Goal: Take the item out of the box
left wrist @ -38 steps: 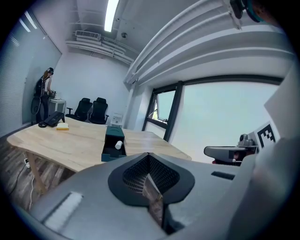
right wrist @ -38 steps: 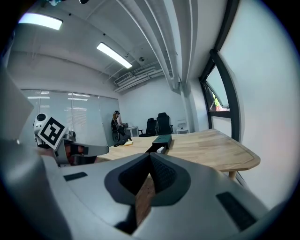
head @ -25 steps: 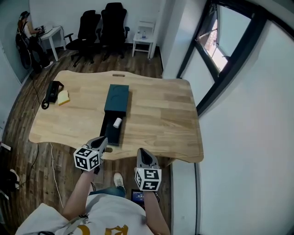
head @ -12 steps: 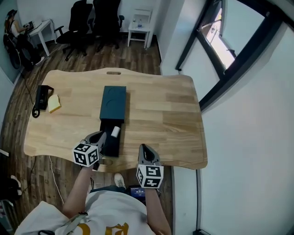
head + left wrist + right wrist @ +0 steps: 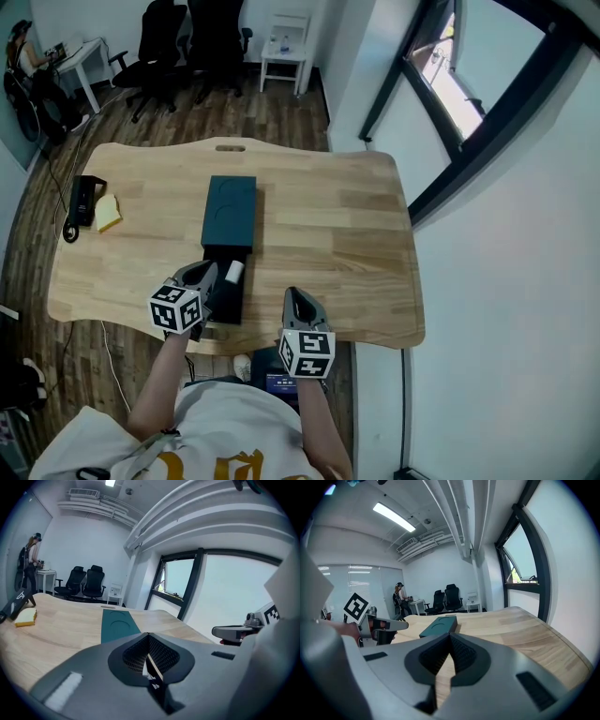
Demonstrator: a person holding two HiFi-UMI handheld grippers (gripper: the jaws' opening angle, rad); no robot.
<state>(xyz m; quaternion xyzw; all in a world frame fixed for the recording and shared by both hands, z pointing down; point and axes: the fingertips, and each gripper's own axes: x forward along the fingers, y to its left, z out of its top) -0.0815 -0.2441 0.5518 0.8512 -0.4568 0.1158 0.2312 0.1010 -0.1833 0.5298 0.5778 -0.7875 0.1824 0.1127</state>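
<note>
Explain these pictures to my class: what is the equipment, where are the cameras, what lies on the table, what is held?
No robot: a person holds the left hand-held gripper and the right hand-held gripper. One picture comes from a camera on the person's head; the other two from cameras riding on each one, looking along its jaws. On the table lies a teal box, its tray slid out with a white roll inside; far left, a black device and a yellow block. The left one is beside the tray, the right one near the table's front edge. Both are shut, seemingly empty.
</note>
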